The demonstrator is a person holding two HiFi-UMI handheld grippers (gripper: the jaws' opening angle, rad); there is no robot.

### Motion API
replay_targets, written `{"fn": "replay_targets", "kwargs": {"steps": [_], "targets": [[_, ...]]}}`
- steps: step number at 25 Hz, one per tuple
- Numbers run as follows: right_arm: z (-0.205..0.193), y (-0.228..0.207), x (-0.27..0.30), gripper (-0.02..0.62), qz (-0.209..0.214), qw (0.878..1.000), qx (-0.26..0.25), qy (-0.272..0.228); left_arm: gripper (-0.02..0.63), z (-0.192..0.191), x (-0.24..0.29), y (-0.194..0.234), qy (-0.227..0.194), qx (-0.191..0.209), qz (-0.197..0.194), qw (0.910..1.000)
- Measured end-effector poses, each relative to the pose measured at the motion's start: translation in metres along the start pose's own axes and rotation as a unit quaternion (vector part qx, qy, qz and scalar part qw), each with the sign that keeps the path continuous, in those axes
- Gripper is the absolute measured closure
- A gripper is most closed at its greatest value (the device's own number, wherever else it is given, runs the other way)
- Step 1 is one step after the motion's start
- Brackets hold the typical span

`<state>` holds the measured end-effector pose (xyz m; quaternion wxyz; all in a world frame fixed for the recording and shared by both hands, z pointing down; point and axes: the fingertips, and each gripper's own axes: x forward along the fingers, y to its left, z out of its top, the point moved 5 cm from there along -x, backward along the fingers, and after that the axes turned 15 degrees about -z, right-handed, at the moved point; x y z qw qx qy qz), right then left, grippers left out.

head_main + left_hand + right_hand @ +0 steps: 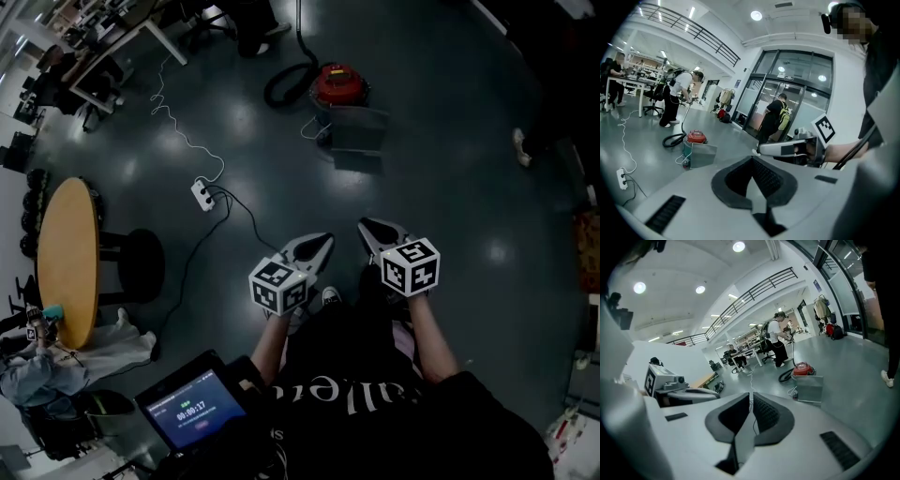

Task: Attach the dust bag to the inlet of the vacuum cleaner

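Left tongs (319,247) and right tongs (375,232) are side by side, both closed on nothing. Well ahead on the floor (450,141), a black hose (286,86) coils left of the round red vacuum cleaner (339,84). The flat grey dust bag (357,131) stands against its near side.

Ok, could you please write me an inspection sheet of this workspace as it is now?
Surface: dark glossy floor.
Job's things: red vacuum with black hose; grey bag-like piece beside it; both well ahead of the tongs.
Clutter: black stool, screen.
Grippers: left tongs and right tongs shut, empty.
Cables: power strip with white cable and black cable on the floor.
Surroundings: round table, glass doors, person behind the vacuum.
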<state>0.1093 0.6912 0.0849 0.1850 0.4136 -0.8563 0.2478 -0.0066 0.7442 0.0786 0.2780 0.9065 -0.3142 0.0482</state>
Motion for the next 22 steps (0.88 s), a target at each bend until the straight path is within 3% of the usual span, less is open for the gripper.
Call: {"fn": "replay_targets", "kwargs": {"steps": [7,13,22], "targets": [[-0.025,0.046,-0.016,0.555,-0.013,1.000,-0.022,0.003,0.601,-0.020,-0.041,-0.006,-0.015,-0.001,-0.015,0.9998],[-0.020,0.052,-0.026,0.555,-0.023,0.999,-0.032,-0.013,0.601,-0.008,-0.044,-0.011,-0.039,0.017,-0.032,0.9986],[-0.027,0.050,-0.042,0.555,-0.037,0.999,-0.011,-0.031,0.601,-0.013,-0.042,-0.022,-0.032,0.031,-0.051,0.9977]]}}
